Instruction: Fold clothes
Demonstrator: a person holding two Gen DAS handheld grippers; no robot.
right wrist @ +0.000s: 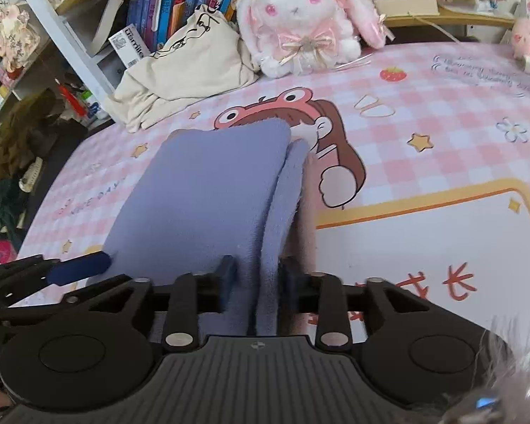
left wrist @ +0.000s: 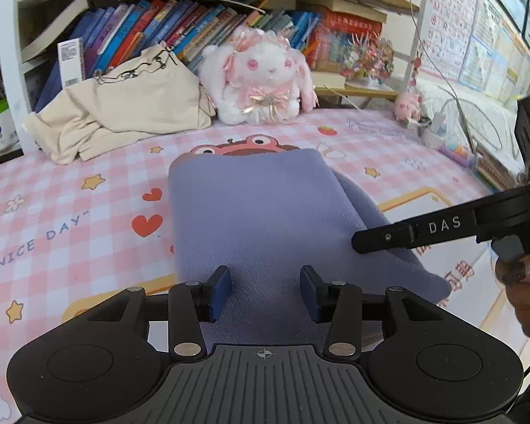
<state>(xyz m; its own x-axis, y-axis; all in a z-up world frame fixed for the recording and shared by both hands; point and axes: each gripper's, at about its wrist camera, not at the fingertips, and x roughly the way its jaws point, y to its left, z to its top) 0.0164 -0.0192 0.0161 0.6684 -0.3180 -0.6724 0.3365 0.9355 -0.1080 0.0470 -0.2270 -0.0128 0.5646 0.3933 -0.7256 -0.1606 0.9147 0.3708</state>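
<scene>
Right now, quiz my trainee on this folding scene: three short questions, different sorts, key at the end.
1. True or false: the blue garment lies folded on the pink checked mat.
2. What sits directly beside the white plush rabbit? A) cream cloth bag B) kettle C) shoe
3. Fill in: in the right wrist view, the right gripper has the garment's ______ between its fingers.

Key: 1 true; 2 A; 3 near edge. The left gripper hovers open over the garment's near end.
</scene>
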